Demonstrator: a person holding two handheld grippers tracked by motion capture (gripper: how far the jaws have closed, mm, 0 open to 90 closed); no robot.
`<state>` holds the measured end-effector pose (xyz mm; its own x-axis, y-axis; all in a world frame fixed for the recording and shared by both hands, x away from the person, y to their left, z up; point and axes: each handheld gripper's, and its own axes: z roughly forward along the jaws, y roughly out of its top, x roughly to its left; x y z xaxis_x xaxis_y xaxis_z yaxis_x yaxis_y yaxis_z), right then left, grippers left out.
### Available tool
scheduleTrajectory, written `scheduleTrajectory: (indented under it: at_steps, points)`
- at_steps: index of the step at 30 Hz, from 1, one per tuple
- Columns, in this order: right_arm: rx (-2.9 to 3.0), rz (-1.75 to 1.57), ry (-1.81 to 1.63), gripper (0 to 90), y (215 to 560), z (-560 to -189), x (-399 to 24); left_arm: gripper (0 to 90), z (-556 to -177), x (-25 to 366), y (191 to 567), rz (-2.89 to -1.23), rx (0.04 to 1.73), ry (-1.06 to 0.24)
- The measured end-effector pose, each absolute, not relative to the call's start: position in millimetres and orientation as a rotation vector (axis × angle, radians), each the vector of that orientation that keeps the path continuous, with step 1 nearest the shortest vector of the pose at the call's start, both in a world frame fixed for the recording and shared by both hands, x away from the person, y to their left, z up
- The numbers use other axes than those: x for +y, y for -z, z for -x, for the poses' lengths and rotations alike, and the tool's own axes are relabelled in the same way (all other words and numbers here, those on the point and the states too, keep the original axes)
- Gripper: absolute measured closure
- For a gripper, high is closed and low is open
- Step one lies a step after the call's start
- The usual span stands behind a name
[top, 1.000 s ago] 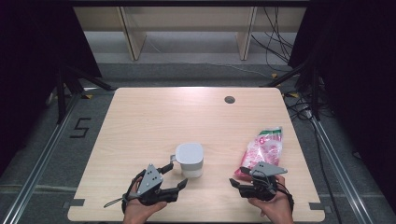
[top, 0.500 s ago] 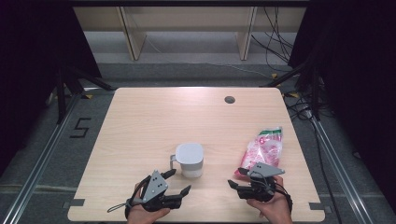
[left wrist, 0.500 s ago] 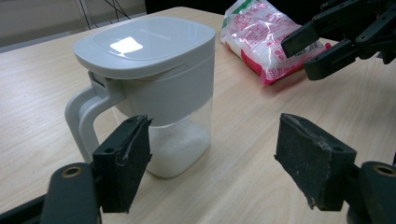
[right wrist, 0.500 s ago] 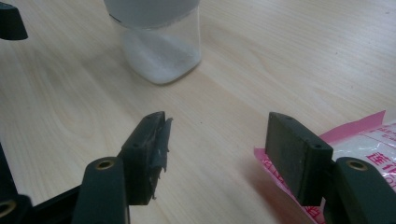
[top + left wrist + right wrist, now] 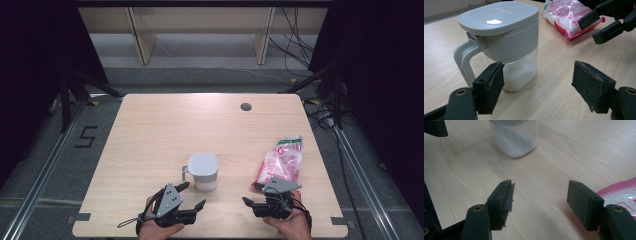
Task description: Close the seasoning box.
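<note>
Black jaws of the left gripper (image 5: 192, 196) stand wide apart with nothing between them, held low over the wooden table (image 5: 150, 130) and aimed at the lidded jug (image 5: 203, 171), which sits just ahead of them, handle toward the left jaw. The right gripper (image 5: 248, 205) also hovers low, its jaws having just been opening further, nothing between them. A pink packet (image 5: 281, 164) lies just beyond its right jaw.
</note>
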<state>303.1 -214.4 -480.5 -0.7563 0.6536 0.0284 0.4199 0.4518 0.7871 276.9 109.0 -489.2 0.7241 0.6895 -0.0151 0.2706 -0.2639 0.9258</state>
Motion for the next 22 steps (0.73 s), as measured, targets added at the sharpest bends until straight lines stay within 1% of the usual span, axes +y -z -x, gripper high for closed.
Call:
scheduleTrajectory:
  at_steps: [8,9,11,22]
  points:
    - [2.431,-0.936,-1.194,36.8,481.7,-303.2,-213.8,25.1,-276.4,109.4,488.6,-1.847,0.759,-0.489]
    - [2.430,-0.931,-1.190,36.6,482.1,-303.7,-213.8,24.7,-277.8,110.4,487.9,-1.859,0.732,-0.500]
    - [2.433,-0.931,-1.187,36.6,482.6,-304.1,-213.8,24.6,-276.4,109.6,488.4,-1.855,0.761,-0.488]
    - [2.436,-0.941,-1.190,36.4,482.9,-304.4,-213.6,23.9,-278.5,111.5,488.6,-1.855,0.757,-0.484]
